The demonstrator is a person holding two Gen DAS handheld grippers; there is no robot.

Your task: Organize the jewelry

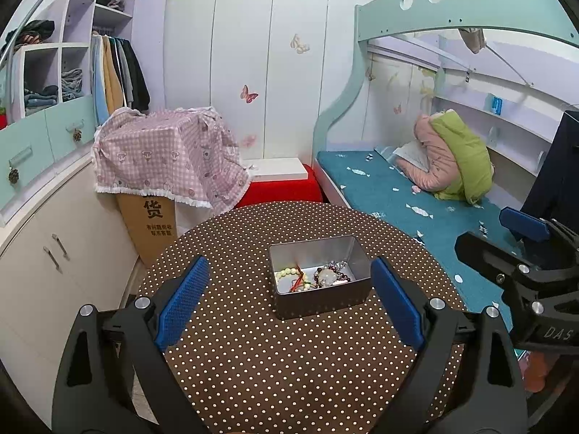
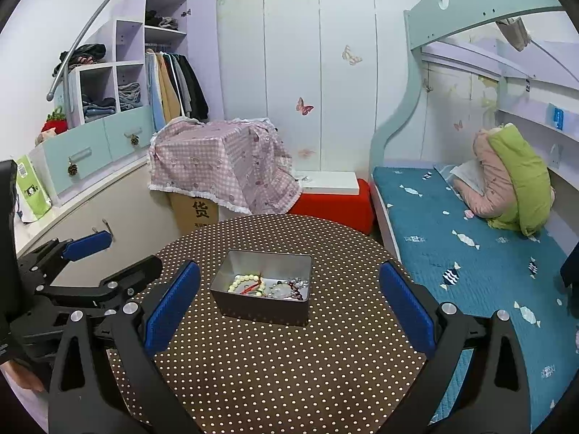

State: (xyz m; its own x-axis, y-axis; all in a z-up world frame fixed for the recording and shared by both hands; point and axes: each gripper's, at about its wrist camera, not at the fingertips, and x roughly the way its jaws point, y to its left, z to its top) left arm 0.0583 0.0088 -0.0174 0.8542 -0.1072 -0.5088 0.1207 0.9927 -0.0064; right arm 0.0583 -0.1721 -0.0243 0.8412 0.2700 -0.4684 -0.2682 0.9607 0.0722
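A: On the table, right at its middle, the tin is sitting open-topped, and both grippers are hanging short of it, on the near side.

B: Is either one gripping anything?

A: No. The left gripper is holding its 2 fingers spread wide, one on each side of the tin, touching nothing. The right gripper is doing the same from just right of it. My guess is they are being held back and open so the cameras are looking down into the tin.

B: What is lying in the tin?

A: A pale bead bracelet with a red cord at the tin's left, and a dark red bead strand tangling with something silvery at its right. Nothing is lying outside the tin, so the sorting looks done or not begun; I cannot tell which.
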